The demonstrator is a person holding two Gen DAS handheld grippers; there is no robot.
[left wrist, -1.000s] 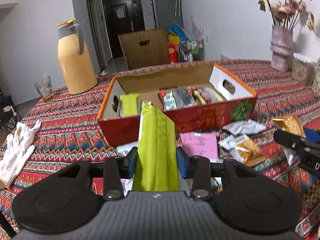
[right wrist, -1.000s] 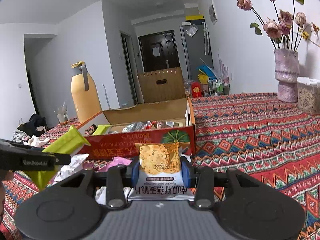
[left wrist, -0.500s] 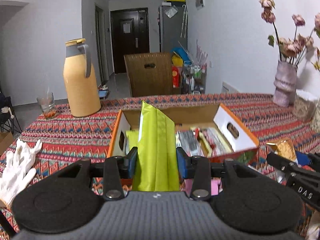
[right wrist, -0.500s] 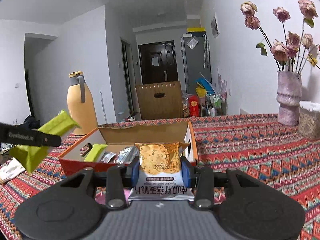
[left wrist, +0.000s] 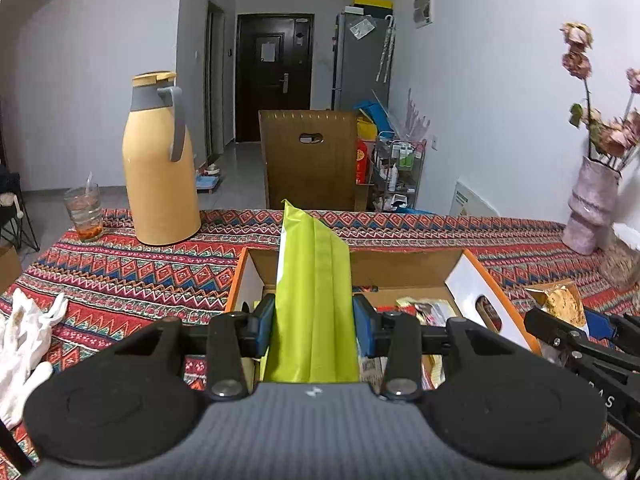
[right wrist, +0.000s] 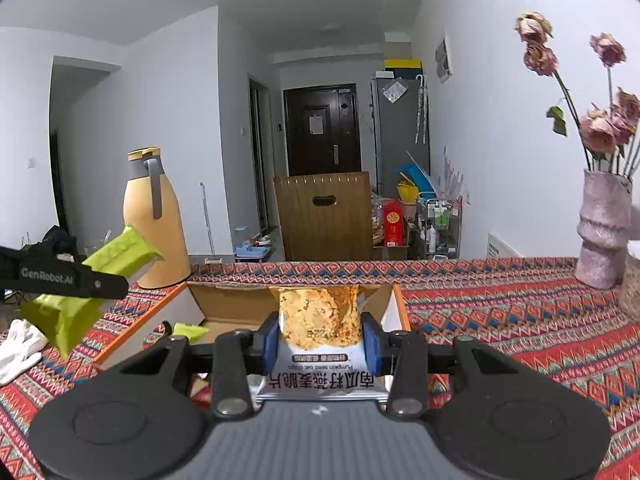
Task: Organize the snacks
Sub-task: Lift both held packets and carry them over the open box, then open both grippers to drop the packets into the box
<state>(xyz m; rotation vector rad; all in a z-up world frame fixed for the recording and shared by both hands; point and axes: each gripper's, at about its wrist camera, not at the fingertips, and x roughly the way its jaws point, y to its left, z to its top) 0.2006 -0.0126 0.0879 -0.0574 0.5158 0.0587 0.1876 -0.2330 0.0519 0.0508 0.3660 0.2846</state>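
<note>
While the left gripper point(left wrist: 314, 322) pinches a lime-green packet point(left wrist: 314, 300), the right gripper point(right wrist: 320, 340) clamps an oat crisp packet point(right wrist: 320, 320). Both hang over the open cardboard box point(left wrist: 486, 280).

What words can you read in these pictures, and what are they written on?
"GenRobot.AI": white letters on the black finger of the left gripper.
"Pumpkin seed oat crisps", seen upside down: on the white and orange crisp packet in the right gripper, above large Chinese characters.
"A S": end of a word on the black right gripper finger.
Papers on the dark door and grey fridge: too small to read.
</note>
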